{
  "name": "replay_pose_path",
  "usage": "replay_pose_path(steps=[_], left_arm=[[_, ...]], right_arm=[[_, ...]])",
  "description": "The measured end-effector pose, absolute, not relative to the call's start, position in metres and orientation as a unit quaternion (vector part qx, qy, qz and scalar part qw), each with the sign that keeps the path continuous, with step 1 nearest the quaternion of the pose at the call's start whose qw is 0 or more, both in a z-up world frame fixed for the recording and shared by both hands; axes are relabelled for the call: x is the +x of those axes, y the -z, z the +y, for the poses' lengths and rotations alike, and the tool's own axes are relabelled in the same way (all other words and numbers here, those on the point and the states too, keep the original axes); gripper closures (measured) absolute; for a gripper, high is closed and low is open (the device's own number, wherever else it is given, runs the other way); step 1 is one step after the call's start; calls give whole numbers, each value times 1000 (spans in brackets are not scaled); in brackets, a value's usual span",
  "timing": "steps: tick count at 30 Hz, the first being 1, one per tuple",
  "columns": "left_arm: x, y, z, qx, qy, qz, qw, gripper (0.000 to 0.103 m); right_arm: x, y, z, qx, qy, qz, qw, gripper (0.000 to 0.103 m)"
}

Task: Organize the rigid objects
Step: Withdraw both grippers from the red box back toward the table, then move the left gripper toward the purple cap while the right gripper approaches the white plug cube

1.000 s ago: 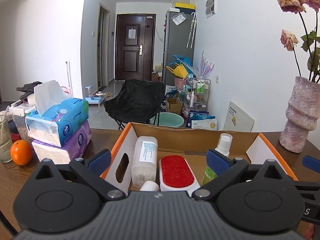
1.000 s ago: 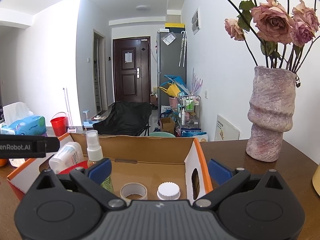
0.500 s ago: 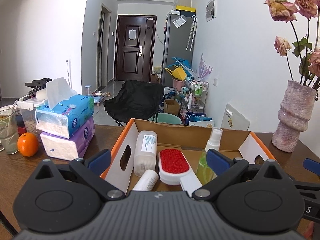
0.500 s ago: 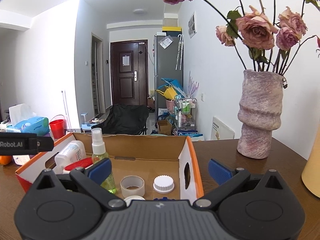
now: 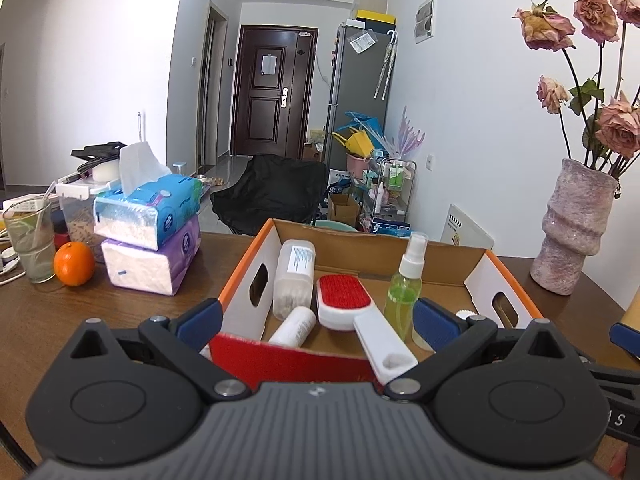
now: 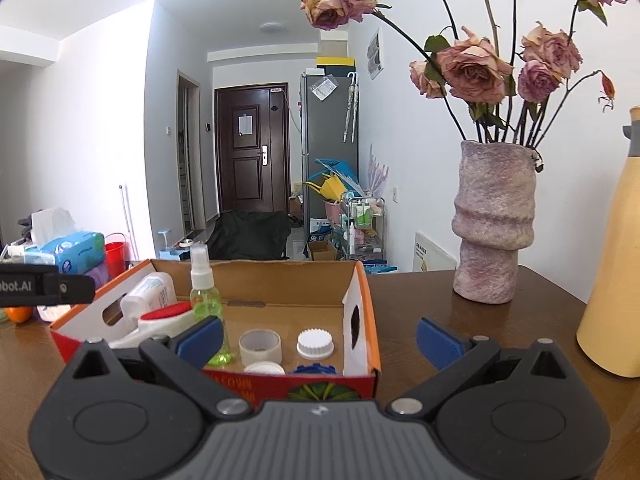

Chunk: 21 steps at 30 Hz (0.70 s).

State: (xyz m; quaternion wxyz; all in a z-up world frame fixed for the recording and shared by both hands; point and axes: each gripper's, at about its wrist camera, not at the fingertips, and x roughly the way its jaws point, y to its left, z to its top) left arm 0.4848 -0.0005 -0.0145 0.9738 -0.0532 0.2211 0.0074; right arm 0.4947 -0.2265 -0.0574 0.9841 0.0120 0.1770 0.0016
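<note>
Both grippers backed off; cardboard box (image 5: 476, 258) orange-rimmed, red-fronted, filled.

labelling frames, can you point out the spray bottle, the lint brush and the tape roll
spray bottle (image 5: 401, 295): left wrist view, on its green body
lint brush (image 5: 343, 293): left wrist view, on its red pad
tape roll (image 6: 260, 345): right wrist view, on its outer wall

Both my grippers have pulled back from the cardboard box (image 5: 476, 258).

My left gripper (image 5: 316, 320) now sits nearer than the box's red front wall, which has come into sight, along with the whole lint brush (image 5: 352, 312) and small white bottle (image 5: 294, 326). My right gripper (image 6: 319, 340) has retreated too, showing the tape roll (image 6: 260, 346), white cap (image 6: 315, 344), and a yellow bottle (image 6: 612, 264) at far right.
</note>
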Motion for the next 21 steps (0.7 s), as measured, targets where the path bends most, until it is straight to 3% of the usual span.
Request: replay_pose_path(steps=[21], left_arm=[[419,29,-15,-46,0,238,970,0]], right_arm=[[428,63,-235,14,-3,187,982,0]])
